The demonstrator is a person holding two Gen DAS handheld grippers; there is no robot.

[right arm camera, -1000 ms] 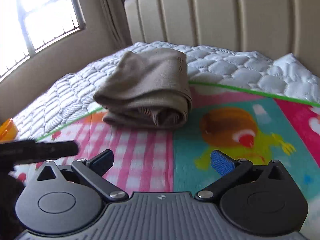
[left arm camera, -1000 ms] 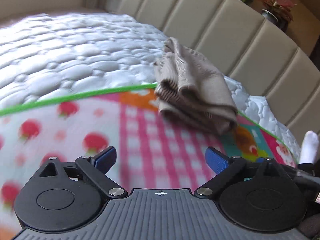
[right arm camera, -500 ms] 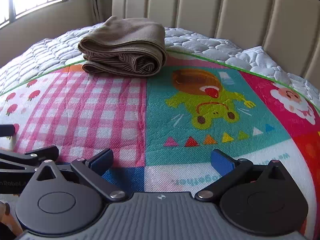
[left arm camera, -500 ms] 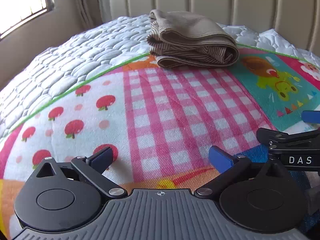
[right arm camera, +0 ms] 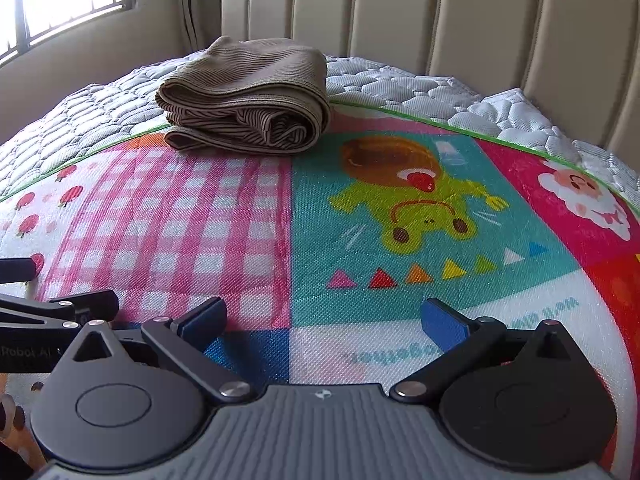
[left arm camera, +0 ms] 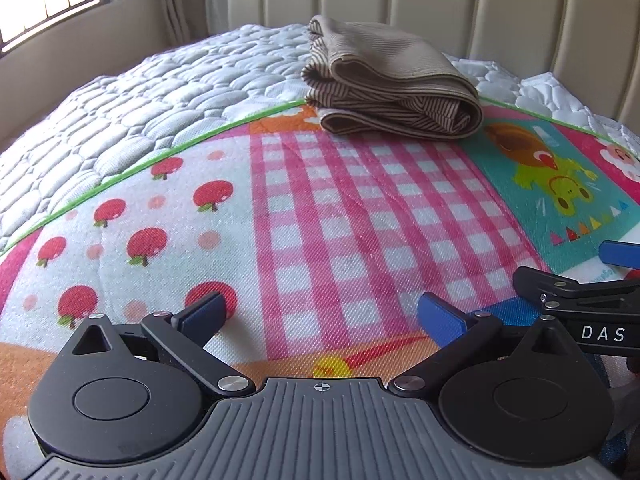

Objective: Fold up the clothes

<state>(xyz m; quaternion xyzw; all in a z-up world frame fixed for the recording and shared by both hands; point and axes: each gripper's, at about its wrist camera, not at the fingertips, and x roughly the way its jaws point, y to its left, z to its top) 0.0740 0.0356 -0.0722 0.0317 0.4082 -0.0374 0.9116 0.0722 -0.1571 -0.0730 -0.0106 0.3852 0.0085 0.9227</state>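
A folded beige striped garment (left arm camera: 392, 88) lies at the far edge of the colourful play mat (left arm camera: 360, 220), partly on the white quilted mattress (left arm camera: 160, 96). It also shows in the right wrist view (right arm camera: 248, 100). My left gripper (left arm camera: 320, 316) is open and empty, low over the pink checked part of the mat, well short of the garment. My right gripper (right arm camera: 324, 320) is open and empty over the mat's near edge. Each gripper shows at the side of the other's view: the right one (left arm camera: 580, 280) and the left one (right arm camera: 48, 300).
A beige padded headboard (right arm camera: 440, 20) stands behind the mattress. A window (right arm camera: 60, 0) and wall are at the left. The mat (right arm camera: 400, 220) spreads between the grippers and the garment.
Both grippers have pulled back from the folded garment towards the near side of the mat. The garment lies still. Both stay open.
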